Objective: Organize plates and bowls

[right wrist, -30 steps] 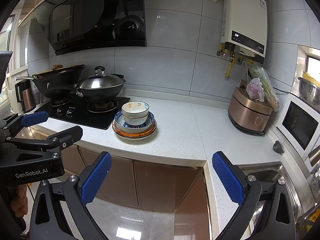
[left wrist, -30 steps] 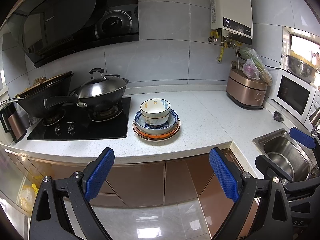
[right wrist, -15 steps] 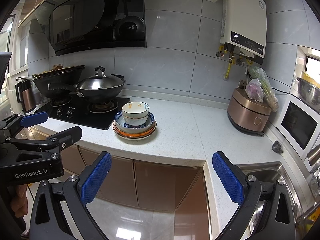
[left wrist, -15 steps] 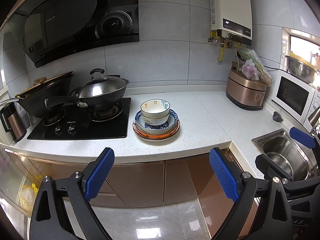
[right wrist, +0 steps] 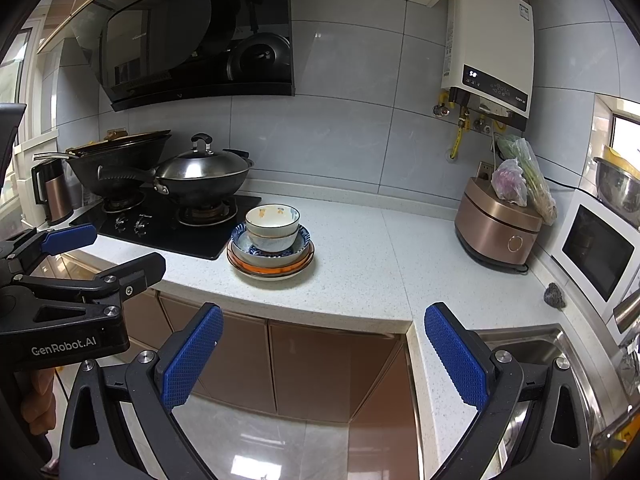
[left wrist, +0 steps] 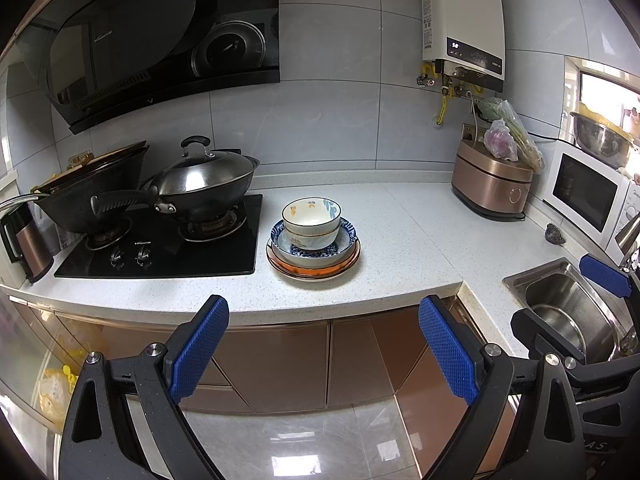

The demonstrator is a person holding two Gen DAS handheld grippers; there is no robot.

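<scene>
A stack of dishes stands on the white speckled counter (left wrist: pixel 400 240) right of the hob. On top is a white bowl (left wrist: pixel 311 216) with orange and blue marks, inside a blue-patterned bowl (left wrist: pixel 347 240), on an orange-rimmed plate (left wrist: pixel 312 270). The same stack shows in the right wrist view, with the white bowl (right wrist: pixel 273 221) on top. My left gripper (left wrist: pixel 324 344) is open and empty, held off the counter's front edge, over the floor. My right gripper (right wrist: pixel 324 354) is open and empty, also in front of the counter.
A black hob (left wrist: pixel 160 248) carries two woks (left wrist: pixel 200 184). A kettle (left wrist: pixel 24 240) stands far left. A rice cooker (left wrist: pixel 492 184), a microwave (left wrist: pixel 584 192) and a steel sink (left wrist: pixel 568 312) are to the right. The other gripper (right wrist: pixel 68 284) shows at left in the right wrist view.
</scene>
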